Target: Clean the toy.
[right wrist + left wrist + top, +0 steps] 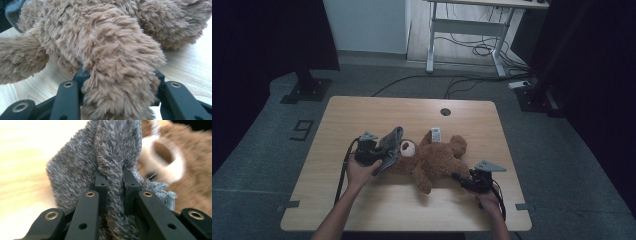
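High cam looks down over table [362, 210]; both gripper cams close-up, all sharing teddy bear [434, 157].

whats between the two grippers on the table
In the high view, the brown plush teddy bear lies between the left hand-held gripper, which grips a grey fuzzy cloth, and the right hand-held gripper.

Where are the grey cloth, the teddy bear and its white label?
grey cloth [80, 167]: left gripper view, its fuzzy face.
teddy bear [439, 160]: high view, its belly.
white label [435, 134]: high view, the tag's middle.
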